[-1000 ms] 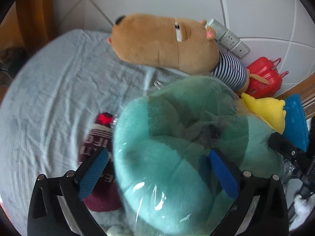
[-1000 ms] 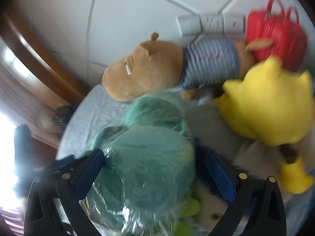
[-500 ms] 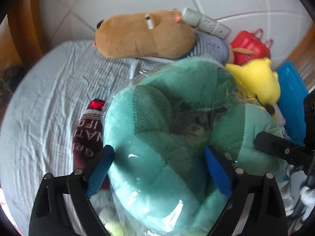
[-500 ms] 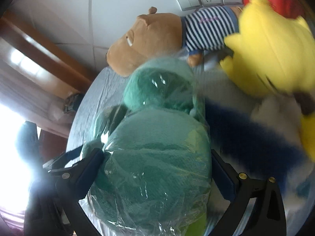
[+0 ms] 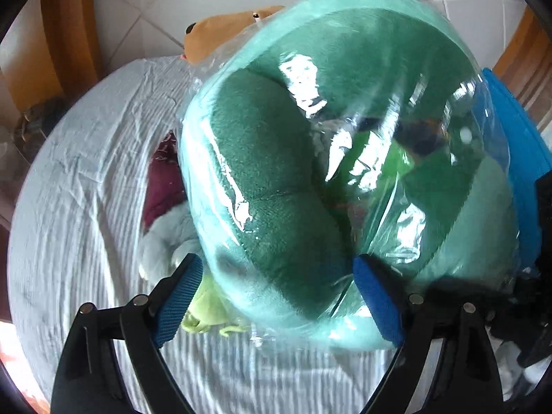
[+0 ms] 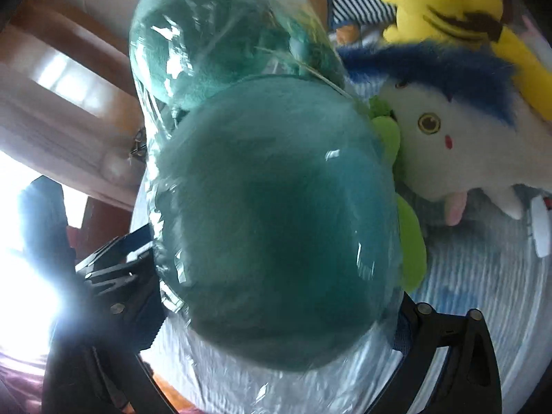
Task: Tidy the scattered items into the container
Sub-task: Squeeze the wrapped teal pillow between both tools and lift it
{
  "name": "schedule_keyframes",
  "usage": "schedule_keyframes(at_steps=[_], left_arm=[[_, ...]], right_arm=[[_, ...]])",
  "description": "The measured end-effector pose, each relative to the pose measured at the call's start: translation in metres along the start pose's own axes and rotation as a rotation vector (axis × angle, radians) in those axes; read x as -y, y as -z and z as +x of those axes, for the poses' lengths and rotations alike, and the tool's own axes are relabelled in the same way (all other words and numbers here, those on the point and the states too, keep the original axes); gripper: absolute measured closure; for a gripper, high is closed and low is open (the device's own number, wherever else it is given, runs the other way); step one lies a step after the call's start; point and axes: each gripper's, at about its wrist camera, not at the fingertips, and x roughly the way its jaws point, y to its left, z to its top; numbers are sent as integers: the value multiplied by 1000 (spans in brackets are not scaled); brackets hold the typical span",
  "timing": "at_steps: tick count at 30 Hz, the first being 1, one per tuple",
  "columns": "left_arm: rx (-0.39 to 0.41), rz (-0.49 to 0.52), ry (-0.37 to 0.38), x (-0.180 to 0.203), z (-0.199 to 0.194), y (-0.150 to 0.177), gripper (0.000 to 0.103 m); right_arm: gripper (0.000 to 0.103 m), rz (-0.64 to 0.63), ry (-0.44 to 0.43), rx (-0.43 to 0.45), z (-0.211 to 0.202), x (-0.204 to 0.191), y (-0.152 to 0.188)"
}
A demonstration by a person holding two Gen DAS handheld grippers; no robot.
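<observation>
— Left wrist view: what did the left tool (image 5: 274, 296) have?

— Its blue pads pressed both sides of one arm of the bagged green neck pillow (image 5: 331, 158), raised over the grey sheet (image 5: 79, 186); the blue container (image 5: 517, 158) sat far right.

— And the right tool (image 6: 276, 314)?

— It was spread wide around the pillow's other end, fingers against the plastic; white plush (image 6: 459, 145) and yellow plush (image 6: 448, 3) lay to the right.

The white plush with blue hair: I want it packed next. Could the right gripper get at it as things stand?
Probably not. The right gripper is filled by the bagged green pillow, which sits between it and the white plush. The pillow must go first.
</observation>
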Motion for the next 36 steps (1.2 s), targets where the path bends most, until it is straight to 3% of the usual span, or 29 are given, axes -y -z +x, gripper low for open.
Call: schedule_keyframes(at_steps=[7,11,17,24,26,32,36], left_arm=[[-18,24,34,4,-6,19,13],[-7,21,57,-2,-12,12,0],[-17,9,145,2,-2,-9,0],[10,43,135,11,7,-38,0],[7,28,142,2,7,-44,0],[-34,-51,210,-14,13,-46,0],[-17,-80,226,-9,20,-49,0]], right_arm=[[9,11,57,40,-22,2,21],[9,43,67,74,-36,13,24],[9,95,55,111,-45,33,17],[6,145,11,141,-42,60,0],[1,138,12,145,-38,62,-8],[1,83,-19,131,-21,52,-27],[1,91,-34,133,-17,53,-34]])
